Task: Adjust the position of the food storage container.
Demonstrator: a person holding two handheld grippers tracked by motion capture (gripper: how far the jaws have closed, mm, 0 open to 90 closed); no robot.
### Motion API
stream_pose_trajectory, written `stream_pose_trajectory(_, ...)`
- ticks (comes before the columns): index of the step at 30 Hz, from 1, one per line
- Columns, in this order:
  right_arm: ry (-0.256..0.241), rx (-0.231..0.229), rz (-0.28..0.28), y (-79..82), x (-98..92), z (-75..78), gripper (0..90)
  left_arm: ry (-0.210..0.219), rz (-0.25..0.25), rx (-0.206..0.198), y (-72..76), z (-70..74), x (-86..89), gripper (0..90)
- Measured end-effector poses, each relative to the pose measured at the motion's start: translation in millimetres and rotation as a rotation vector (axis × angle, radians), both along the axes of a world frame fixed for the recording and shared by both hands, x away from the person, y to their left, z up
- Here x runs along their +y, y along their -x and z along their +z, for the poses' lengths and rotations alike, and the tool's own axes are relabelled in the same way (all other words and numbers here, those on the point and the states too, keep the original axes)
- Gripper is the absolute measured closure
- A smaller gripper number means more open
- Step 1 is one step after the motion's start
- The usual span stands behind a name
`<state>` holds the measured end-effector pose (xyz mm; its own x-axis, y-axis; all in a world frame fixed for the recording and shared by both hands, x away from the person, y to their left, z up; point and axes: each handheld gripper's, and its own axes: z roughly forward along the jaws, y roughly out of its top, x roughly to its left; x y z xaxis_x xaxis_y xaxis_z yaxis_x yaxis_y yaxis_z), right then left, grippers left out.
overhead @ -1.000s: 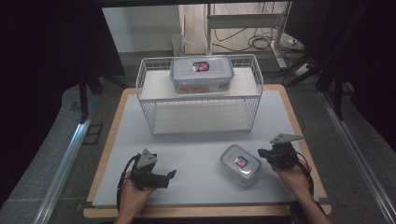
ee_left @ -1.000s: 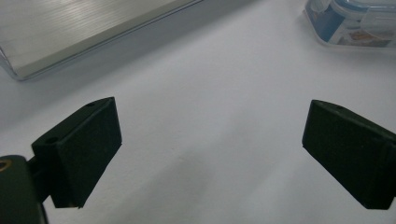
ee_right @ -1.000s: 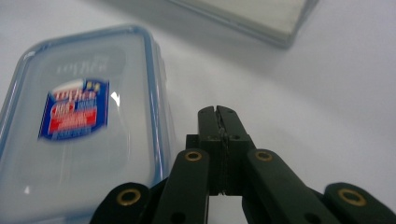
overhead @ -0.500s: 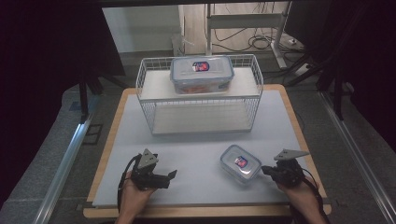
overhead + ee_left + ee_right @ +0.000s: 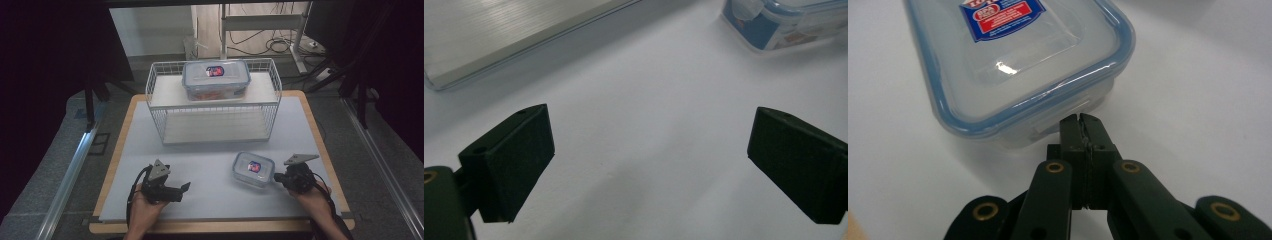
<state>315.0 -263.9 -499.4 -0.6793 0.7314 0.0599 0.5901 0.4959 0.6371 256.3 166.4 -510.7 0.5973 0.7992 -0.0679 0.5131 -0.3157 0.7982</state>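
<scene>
Your left gripper (image 5: 176,190) rests wide open on the grey mat (image 5: 210,200), well apart from the small lidded container (image 5: 253,169). That container lies just left of your right gripper (image 5: 278,178), whose closed jaws touch its near-right edge.

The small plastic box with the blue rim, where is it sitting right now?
In the high view, the small box sits on the white mat, front right, ahead of the wire rack, with the right gripper at its near right edge.

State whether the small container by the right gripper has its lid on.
Lid on: the small container shows its blue-rimmed lid seated flat, the right gripper at its side flap.
</scene>
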Motion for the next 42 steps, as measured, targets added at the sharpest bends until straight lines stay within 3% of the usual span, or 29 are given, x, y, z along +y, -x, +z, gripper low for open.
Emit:
stream_pose_trajectory(7, 0.003, 0.005, -0.022, -21.7, 3.0, -1.5, 89.6, 0.0, 0.001, 0.003, -0.2, -0.3, -0.2, 4.6)
stream_pose_trajectory(11, -0.057, 0.036, -0.053, -36.1, -0.2, -1.0, 89.6, 0.001, 0.0, 0.004, -0.5, -0.4, -0.2, 4.6)
stream_pose_trajectory(14, -0.027, 0.03, -0.05, -40.5, 8.0, -2.4, 89.7, 0.001, 0.0, 0.007, -0.9, -0.8, -0.5, 4.7)
stream_pose_trajectory(21, -0.01, 0.027, 0.003, -55.5, 40.2, -4.2, 89.7, 0.018, 0.005, 0.023, -1.7, -0.8, -0.4, 4.7)
stream_pose_trajectory(26, -0.007, 0.026, 0.032, -63.3, 59.9, -6.5, 89.7, 0.056, 0.032, 0.067, -5.3, -1.1, 3.5, 3.3)
stream_pose_trajectory(28, -0.016, 0.026, 0.072, -65.8, 74.3, -8.4, 89.7, 0.087, 0.052, 0.085, -7.1, -1.1, 4.9, 5.2)
stream_pose_trajectory(31, -0.011, 0.02, 0.085, -64.5, 78.5, -8.2, 89.6, 0.077, 0.053, 0.085, -8.6, -0.1, 5.3, 7.6)
stream_pose_trajectory(34, -0.013, -0.009, 0.087, -61.2, 73.8, -3.6, 89.6, 0.078, 0.028, 0.089, -13.3, 1.1, 3.2, 27.6)
stream_pose_trajectory(35, -0.019, -0.016, 0.075, -59.5, 70.5, -0.9, 89.6, 0.072, 0.021, 0.09, -16.7, 1.6, 0.3, 27.6)
stream_pose_trajectory(38, -0.048, -0.017, 0.065, -54.6, 62.3, 3.3, 89.6, 0.01, -0.011, 0.088, -34.4, 2.6, -16.7, 51.0)
stream_pose_trajectory(39, -0.044, -0.017, 0.072, -52.0, 61.7, 1.9, 89.6, -0.004, -0.013, 0.092, -39.2, 1.9, -21.8, 64.3)
stream_pose_trajectory(40, -0.044, -0.017, 0.072, -52.0, 61.7, 1.9, 89.6, -0.031, -0.016, 0.097, -45.3, 0.7, -27.8, 64.3)
stream_pose_trajectory(42, -0.037, -0.011, 0.079, -51.5, 65.1, -1.1, 89.5, -0.057, -0.029, 0.116, -56.8, -3.8, -37.4, 76.8)
